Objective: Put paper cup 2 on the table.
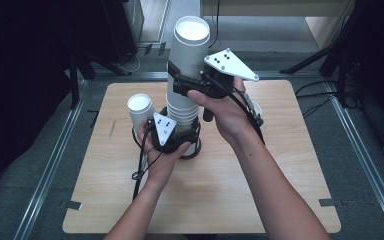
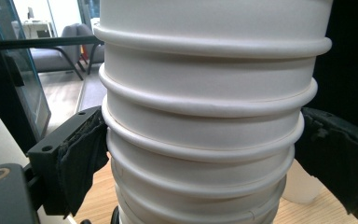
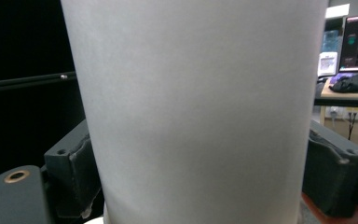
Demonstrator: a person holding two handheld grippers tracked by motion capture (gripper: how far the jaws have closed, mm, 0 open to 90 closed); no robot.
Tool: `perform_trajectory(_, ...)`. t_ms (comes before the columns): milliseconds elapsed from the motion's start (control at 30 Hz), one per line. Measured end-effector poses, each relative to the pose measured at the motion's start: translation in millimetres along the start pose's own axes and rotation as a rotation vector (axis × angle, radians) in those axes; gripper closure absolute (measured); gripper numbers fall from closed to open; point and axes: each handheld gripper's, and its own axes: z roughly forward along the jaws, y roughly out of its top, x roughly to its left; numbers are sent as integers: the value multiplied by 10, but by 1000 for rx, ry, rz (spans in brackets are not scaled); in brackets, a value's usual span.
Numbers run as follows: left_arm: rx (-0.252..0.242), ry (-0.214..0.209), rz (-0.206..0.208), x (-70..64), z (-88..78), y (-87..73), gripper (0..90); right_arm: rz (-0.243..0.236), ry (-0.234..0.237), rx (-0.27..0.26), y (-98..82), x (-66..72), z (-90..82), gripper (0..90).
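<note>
Stack of nested paper cups (image 1: 182,107) upright, frame centre on tabletop (image 1: 260,200). Left gripper (image 1: 180,136) clamps lower rims, anchoring stack. Right gripper (image 1: 180,80) clamps top cup (image 1: 190,50), likely to separate it. Lone cup (image 1: 140,111) left.

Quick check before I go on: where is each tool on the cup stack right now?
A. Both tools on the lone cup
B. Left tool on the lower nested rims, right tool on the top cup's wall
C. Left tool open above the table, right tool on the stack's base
B: the left tool clamps the rimmed lower cups of the cup stack, and the right tool grips the top cup on its smooth wall.
</note>
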Motion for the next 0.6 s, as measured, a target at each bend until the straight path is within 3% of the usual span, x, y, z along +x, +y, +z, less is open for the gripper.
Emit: perform_trajectory(600, 2, -3, -4, 6, -8, 1, 50, -1, -54, -28, 157, -195, -180, 130)
